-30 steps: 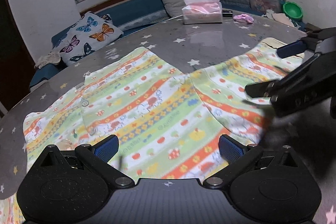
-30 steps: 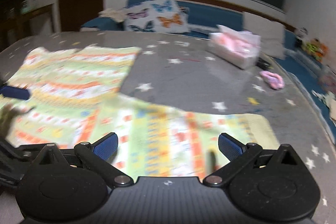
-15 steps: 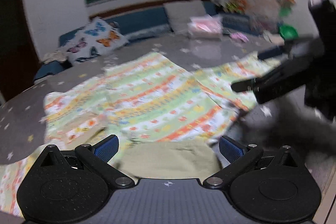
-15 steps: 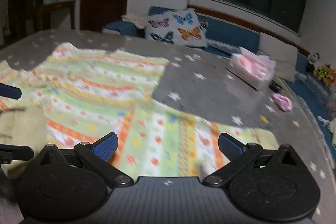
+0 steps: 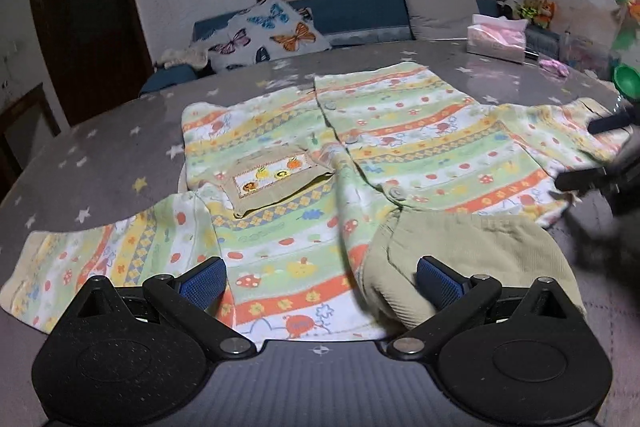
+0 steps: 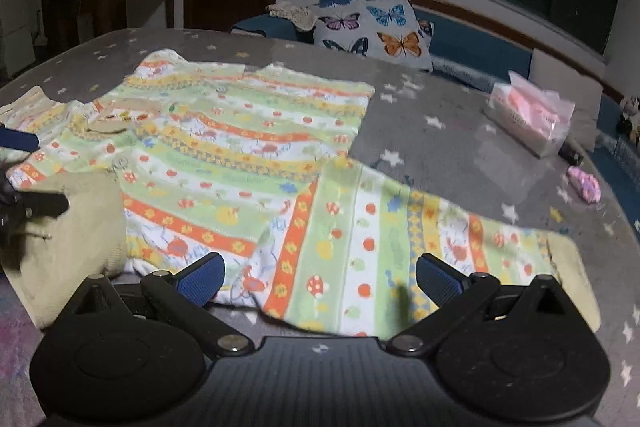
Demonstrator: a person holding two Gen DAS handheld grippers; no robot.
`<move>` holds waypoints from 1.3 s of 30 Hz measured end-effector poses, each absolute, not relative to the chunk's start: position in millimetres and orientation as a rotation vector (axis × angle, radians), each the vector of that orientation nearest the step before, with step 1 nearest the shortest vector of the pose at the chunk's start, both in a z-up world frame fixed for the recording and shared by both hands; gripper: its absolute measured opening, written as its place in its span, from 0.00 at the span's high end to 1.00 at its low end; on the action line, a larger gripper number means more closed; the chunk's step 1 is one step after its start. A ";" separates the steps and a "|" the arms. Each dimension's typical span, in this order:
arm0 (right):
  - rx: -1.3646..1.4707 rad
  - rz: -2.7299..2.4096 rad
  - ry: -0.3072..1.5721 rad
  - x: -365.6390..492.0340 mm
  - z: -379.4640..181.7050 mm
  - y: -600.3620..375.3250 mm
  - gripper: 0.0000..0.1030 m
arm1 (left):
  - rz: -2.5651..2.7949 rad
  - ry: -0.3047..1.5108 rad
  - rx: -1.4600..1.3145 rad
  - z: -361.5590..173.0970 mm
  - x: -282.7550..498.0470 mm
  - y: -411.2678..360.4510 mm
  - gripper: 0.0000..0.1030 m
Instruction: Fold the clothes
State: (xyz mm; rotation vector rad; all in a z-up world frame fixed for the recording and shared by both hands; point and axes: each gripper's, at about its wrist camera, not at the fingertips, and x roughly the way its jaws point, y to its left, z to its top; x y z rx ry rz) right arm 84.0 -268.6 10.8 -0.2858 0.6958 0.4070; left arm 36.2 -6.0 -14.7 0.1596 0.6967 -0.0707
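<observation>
A child's striped top (image 5: 400, 147) in green, orange and yellow lies spread flat on the grey star-patterned table (image 5: 100, 163), with a tan pocket (image 5: 276, 179) and a tan collar (image 5: 460, 251) at its near edge. My left gripper (image 5: 320, 283) hovers open just over the near hem and collar. In the right wrist view the same top (image 6: 240, 155) stretches out, one sleeve (image 6: 420, 247) running right. My right gripper (image 6: 320, 279) is open above that sleeve. Each gripper appears at the edge of the other's view.
A tissue box (image 5: 496, 39) and a small pink item (image 5: 554, 67) sit at the far right of the table. A green bowl (image 5: 628, 81) is at the right edge. Behind the table runs a blue sofa with a butterfly cushion (image 5: 272, 35).
Both grippers have drawn back toward the near edge of the table, so the whole top, its collar and both sleeves now show. Both stayed open.
</observation>
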 end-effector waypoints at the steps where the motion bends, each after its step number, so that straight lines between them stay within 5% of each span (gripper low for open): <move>1: -0.283 0.418 0.686 85.2 14.7 -264.8 0.00 | -0.072 0.694 0.156 -13.5 35.1 -4.7 0.00; 22: -0.248 0.540 0.700 98.5 -3.7 -207.3 0.00 | 0.578 0.674 -0.044 -20.2 57.8 200.2 0.07; 31: -0.210 0.547 0.700 100.4 -7.8 -210.9 0.00 | 0.681 0.661 0.075 -23.3 62.3 223.0 0.18; 39: -0.199 0.550 0.682 98.5 -9.8 -213.4 0.00 | 0.720 0.663 0.171 -29.5 68.0 224.0 0.18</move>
